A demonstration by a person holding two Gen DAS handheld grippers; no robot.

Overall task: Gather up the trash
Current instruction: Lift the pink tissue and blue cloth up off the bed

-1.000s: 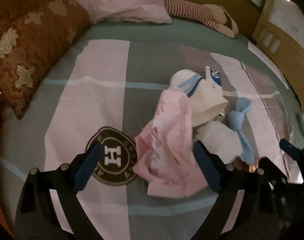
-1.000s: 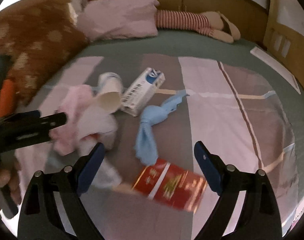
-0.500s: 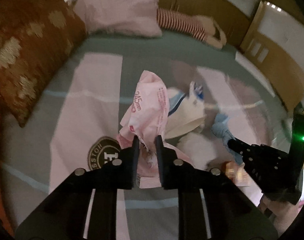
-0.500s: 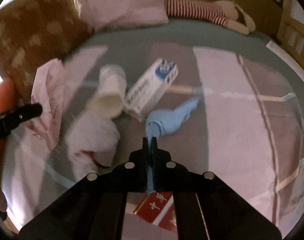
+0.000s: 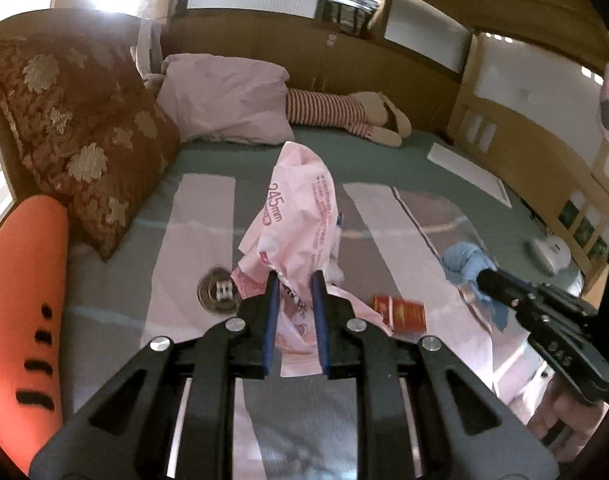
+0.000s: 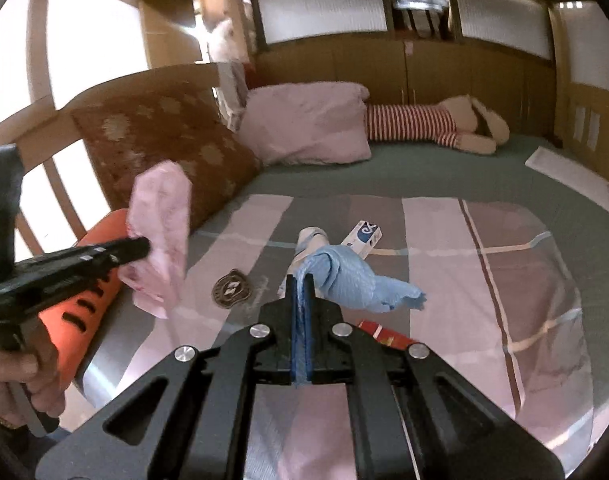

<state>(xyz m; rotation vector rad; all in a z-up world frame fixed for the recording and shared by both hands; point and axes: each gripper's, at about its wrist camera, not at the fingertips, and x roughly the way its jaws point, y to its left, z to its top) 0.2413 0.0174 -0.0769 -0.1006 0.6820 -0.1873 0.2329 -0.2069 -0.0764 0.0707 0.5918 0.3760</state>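
Left wrist: a striped bed cover [image 5: 208,216], wood-panelled room; the left tool [image 5: 295,280] is clamped on a crinkled pink wrapper [image 5: 300,216] raised above it.

Right wrist: the right tool [image 6: 302,280] pinches a bunched blue cloth [image 6: 352,276] — lifted over the bed.

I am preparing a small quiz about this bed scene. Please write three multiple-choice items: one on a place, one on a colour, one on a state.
1. Where does the red box lie?
A. on the bedspread
B. on the pink pillow
C. in the right gripper

2. What colour is the crumpled glove held by the right gripper?
A. red
B. blue
C. green

3. The left gripper is:
A. open, empty
B. shut on the pink wrapper
C. holding a cup

Key: A, it rests flat on the bedspread; B, plainly blue; B, fingers pinch the wrapper.
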